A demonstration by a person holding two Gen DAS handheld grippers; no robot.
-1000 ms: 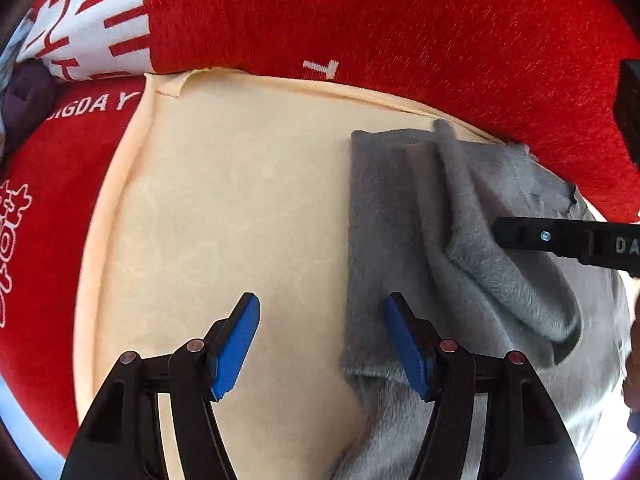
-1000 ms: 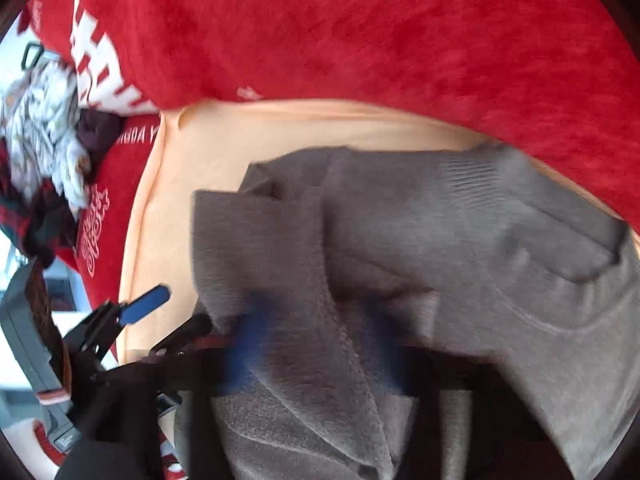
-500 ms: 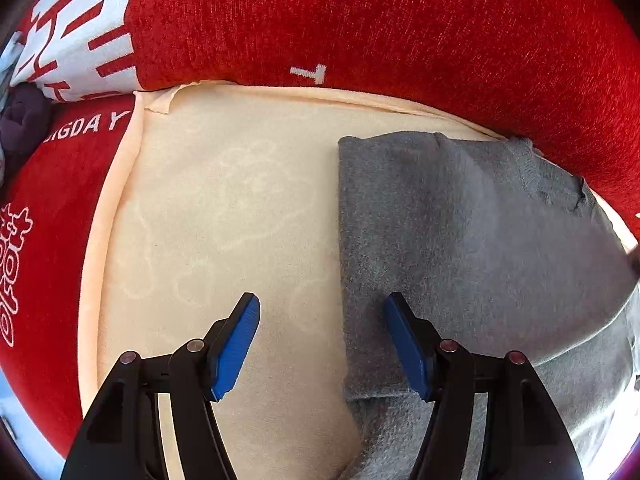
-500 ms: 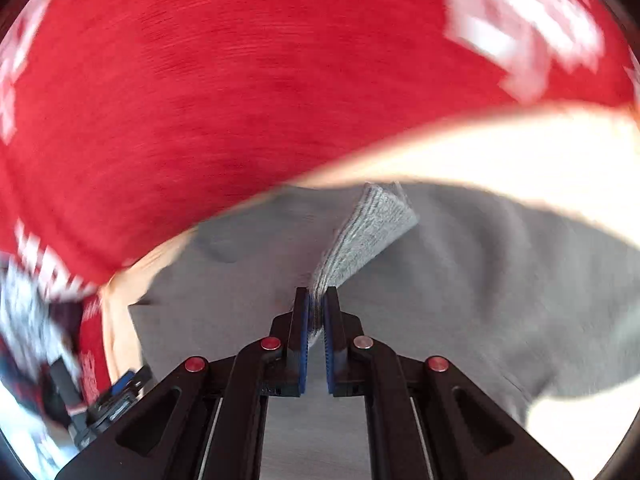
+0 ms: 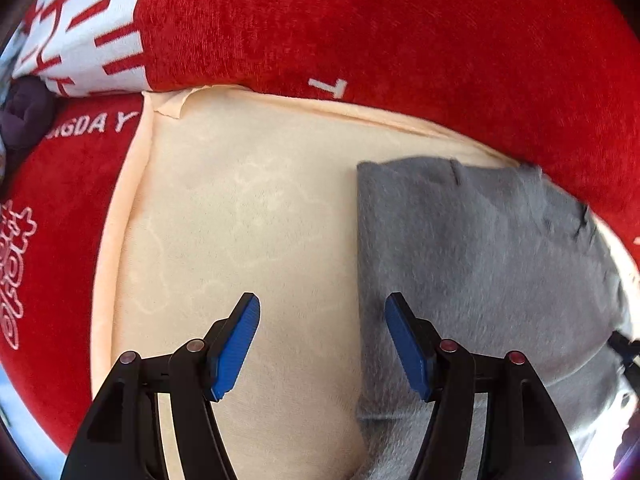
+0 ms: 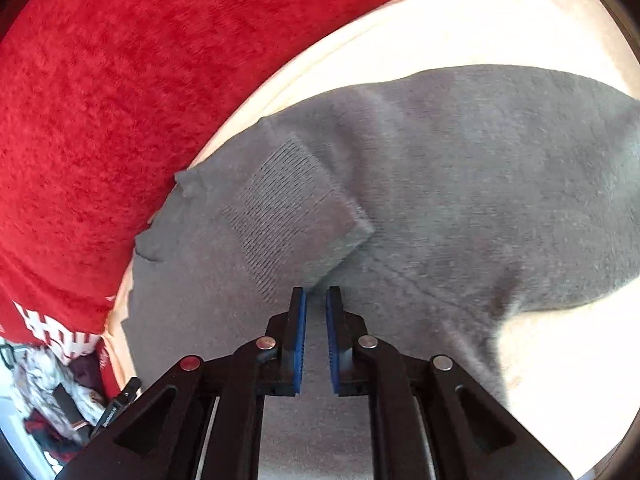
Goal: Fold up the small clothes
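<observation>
A small grey fleece garment [image 5: 472, 256] lies on a cream mat [image 5: 248, 216]. Its left edge is folded straight. In the right wrist view the garment [image 6: 460, 184] has its ribbed cuff [image 6: 292, 208] laid flat over the body. My left gripper [image 5: 322, 308] is open and empty, with its right finger over the garment's left edge. My right gripper [image 6: 316, 300] is a little open and empty, just short of the cuff's corner.
A red plush cushion [image 5: 400, 24] with white lettering rims the mat at the back and left. A dark purple cloth [image 5: 24, 116] lies at the far left. More clothes [image 6: 44, 400] are piled at lower left of the right wrist view.
My right gripper held the sleeve cuff half a second ago; it has laid the cuff flat on the garment and let go. My left gripper has stayed open and still.
</observation>
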